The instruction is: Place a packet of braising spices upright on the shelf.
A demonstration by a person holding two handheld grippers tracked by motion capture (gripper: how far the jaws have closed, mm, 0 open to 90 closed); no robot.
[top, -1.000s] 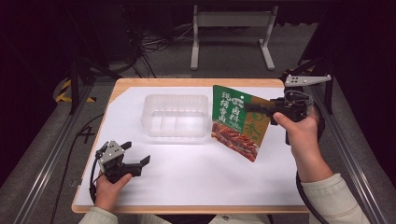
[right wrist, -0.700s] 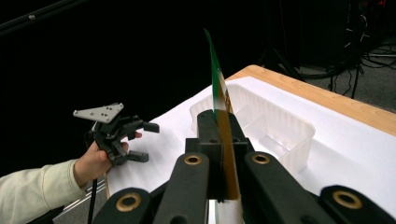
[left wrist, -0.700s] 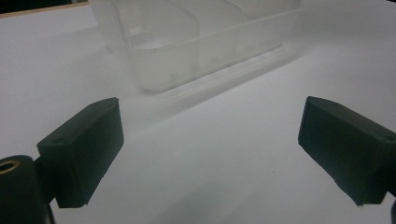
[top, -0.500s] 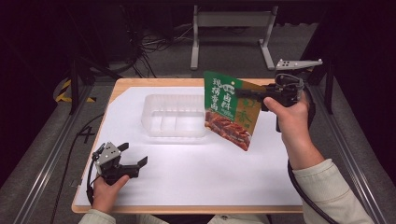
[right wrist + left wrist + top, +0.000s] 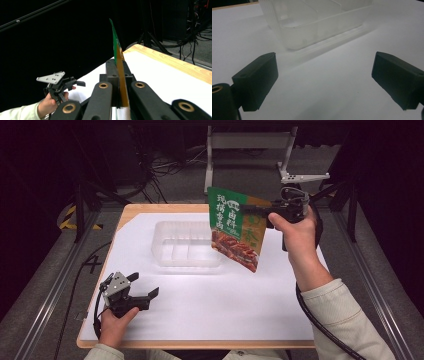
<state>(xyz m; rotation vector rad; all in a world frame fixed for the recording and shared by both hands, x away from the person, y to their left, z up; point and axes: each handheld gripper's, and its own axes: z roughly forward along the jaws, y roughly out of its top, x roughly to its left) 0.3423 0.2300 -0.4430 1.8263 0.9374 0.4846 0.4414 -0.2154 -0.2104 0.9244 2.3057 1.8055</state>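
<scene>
A green and orange food packet (image 5: 234, 226) hangs in the air above the right end of a clear plastic tray (image 5: 165, 227). My right gripper (image 5: 261, 210) is shut on the packet's right edge, held up by the right hand. In the right gripper view the packet (image 5: 117, 56) stands edge-on, pinched between the two jaws of the right gripper (image 5: 119, 71). My left gripper (image 5: 145, 285) rests on the white table at the front left, jaws apart and holding nothing. In the left gripper view the left gripper (image 5: 324, 80) is open, facing the tray (image 5: 317, 25) across bare table.
The tray has several compartments and sits mid-table on a white sheet (image 5: 225, 295) over a wooden tabletop (image 5: 150, 208). Metal rails (image 5: 50, 290) run along both sides. A stand (image 5: 250, 140) and cables lie on the floor behind. The left hand's gripper (image 5: 60, 83) shows far off in the right gripper view.
The right hand has carried the packet leftwards and a little higher, from beside the tray to over its right end. The left gripper has stayed put.
</scene>
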